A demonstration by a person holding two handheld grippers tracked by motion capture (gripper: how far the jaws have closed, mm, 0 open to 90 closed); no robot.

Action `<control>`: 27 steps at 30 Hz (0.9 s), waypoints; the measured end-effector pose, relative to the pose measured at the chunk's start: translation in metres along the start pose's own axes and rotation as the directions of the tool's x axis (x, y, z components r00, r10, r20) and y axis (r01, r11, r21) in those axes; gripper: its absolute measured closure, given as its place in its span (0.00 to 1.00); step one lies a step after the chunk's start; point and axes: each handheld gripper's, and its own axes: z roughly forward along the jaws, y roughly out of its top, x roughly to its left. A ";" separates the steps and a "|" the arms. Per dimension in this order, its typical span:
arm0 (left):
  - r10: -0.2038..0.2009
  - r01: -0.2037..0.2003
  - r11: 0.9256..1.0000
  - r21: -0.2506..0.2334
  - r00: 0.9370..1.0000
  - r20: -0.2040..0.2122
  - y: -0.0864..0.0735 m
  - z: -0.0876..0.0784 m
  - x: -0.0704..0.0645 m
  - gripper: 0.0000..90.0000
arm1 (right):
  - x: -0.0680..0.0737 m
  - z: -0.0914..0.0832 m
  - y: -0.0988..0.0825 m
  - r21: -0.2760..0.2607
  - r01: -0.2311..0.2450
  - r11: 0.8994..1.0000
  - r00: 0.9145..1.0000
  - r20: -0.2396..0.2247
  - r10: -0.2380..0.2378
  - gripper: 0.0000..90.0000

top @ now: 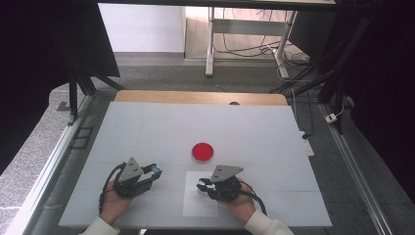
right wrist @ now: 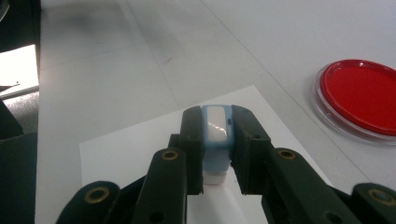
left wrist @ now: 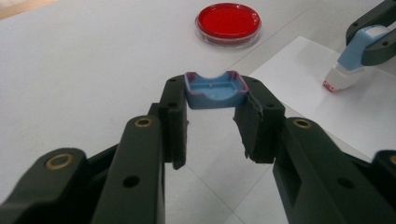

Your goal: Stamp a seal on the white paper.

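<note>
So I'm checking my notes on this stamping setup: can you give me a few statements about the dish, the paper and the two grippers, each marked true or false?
1. The left gripper grips a blue cap. True.
2. The right gripper is empty. False: its jaws clamp a blue stamp.
3. The red dish lies on the white paper. False: it sits on the table, beyond the paper.
4. The stamp's tip is over the paper. True.
5. The cap is still on the stamp. False: they are apart, one in each gripper.
</note>
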 end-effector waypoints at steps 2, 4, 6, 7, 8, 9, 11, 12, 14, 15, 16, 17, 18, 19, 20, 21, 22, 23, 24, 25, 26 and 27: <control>0.001 -0.001 1.000 0.000 1.000 0.000 0.000 0.000 0.000 0.71 | 0.000 0.000 0.000 0.001 0.002 1.000 1.000 0.002 -0.002 0.83; 0.000 0.000 1.000 -0.001 1.000 0.000 0.000 0.000 0.000 0.71 | 0.000 0.001 0.000 0.004 0.004 1.000 1.000 0.003 -0.004 0.83; -0.001 0.001 1.000 -0.001 1.000 0.000 0.000 0.000 0.000 0.71 | 0.001 0.001 -0.001 0.005 0.006 1.000 1.000 0.003 -0.006 0.83; 0.000 0.000 1.000 -0.001 1.000 0.000 0.000 0.000 0.000 0.71 | 0.001 0.001 -0.001 0.006 0.007 1.000 1.000 0.003 -0.007 0.83; 0.000 0.000 1.000 -0.001 1.000 0.000 0.000 0.000 0.000 0.71 | 0.001 0.001 -0.001 0.006 0.007 1.000 1.000 0.003 -0.007 0.83; 0.000 0.000 1.000 -0.001 1.000 0.000 0.000 0.000 0.000 0.71 | 0.001 0.001 -0.001 0.006 0.007 1.000 1.000 0.003 -0.007 0.83; 0.001 -0.001 1.000 -0.001 1.000 0.000 0.000 0.000 0.000 0.71 | 0.000 0.001 -0.001 0.006 0.006 1.000 1.000 0.002 -0.006 0.83; 0.001 -0.001 1.000 -0.001 1.000 0.000 0.000 0.000 0.000 0.71 | 0.000 0.001 -0.001 0.007 0.007 1.000 1.000 0.003 -0.007 0.83; 0.000 0.000 1.000 -0.001 1.000 0.000 0.000 0.000 0.000 0.71 | 0.001 0.001 -0.001 0.009 0.012 1.000 1.000 0.004 -0.012 0.83; 0.000 0.000 1.000 -0.002 1.000 0.000 0.000 0.000 0.000 0.71 | 0.001 0.001 0.000 0.013 0.018 1.000 1.000 0.007 -0.018 0.83; 0.001 -0.001 1.000 -0.001 1.000 0.000 0.000 0.000 0.000 0.71 | 0.001 0.001 0.000 0.018 0.022 1.000 1.000 0.009 -0.022 0.83; 0.002 -0.002 1.000 0.000 1.000 0.000 0.000 0.000 0.000 0.71 | 0.001 0.001 0.000 0.017 0.023 1.000 1.000 0.006 -0.023 0.83; 0.002 -0.002 1.000 0.000 1.000 0.002 0.000 0.000 0.000 0.71 | 0.001 0.001 0.000 0.020 0.021 1.000 1.000 0.006 -0.021 0.83; 0.002 -0.002 1.000 0.000 1.000 0.002 0.000 0.000 0.000 0.71 | 0.000 0.001 0.000 0.024 0.018 1.000 1.000 0.007 -0.018 0.83; 0.003 -0.003 1.000 -0.001 1.000 0.002 0.000 0.000 -0.001 0.71 | 0.000 0.002 0.000 0.025 0.013 1.000 1.000 0.005 -0.013 0.83; 0.003 -0.003 1.000 0.000 1.000 0.001 0.000 0.000 -0.001 0.71 | 0.000 0.003 0.000 0.031 0.011 0.999 1.000 0.005 -0.011 0.83; 0.003 -0.003 1.000 0.000 1.000 0.001 0.000 0.000 -0.001 0.71 | 0.001 0.003 -0.001 0.036 0.010 0.999 1.000 0.008 -0.010 0.83; 0.003 -0.003 1.000 -0.001 1.000 0.002 0.000 0.000 -0.001 0.71 | 0.001 0.004 -0.001 0.042 0.011 0.999 1.000 0.012 -0.012 0.83; 0.003 -0.003 1.000 -0.001 1.000 0.002 0.000 0.000 -0.001 0.71 | 0.002 0.004 -0.001 0.044 0.013 0.999 1.000 0.017 -0.013 0.83; 0.002 -0.002 1.000 -0.001 1.000 0.002 0.000 0.000 -0.001 0.71 | 0.002 0.004 -0.001 0.045 0.011 0.999 1.000 0.017 -0.011 0.83; 0.002 -0.002 1.000 0.000 1.000 0.001 0.000 0.000 -0.001 0.71 | 0.002 0.004 -0.001 0.050 0.013 0.999 1.000 0.020 -0.014 0.83; 0.002 -0.002 1.000 0.001 1.000 0.000 0.000 0.000 -0.001 0.71 | 0.002 0.004 -0.001 0.046 0.011 0.999 1.000 0.018 -0.011 0.83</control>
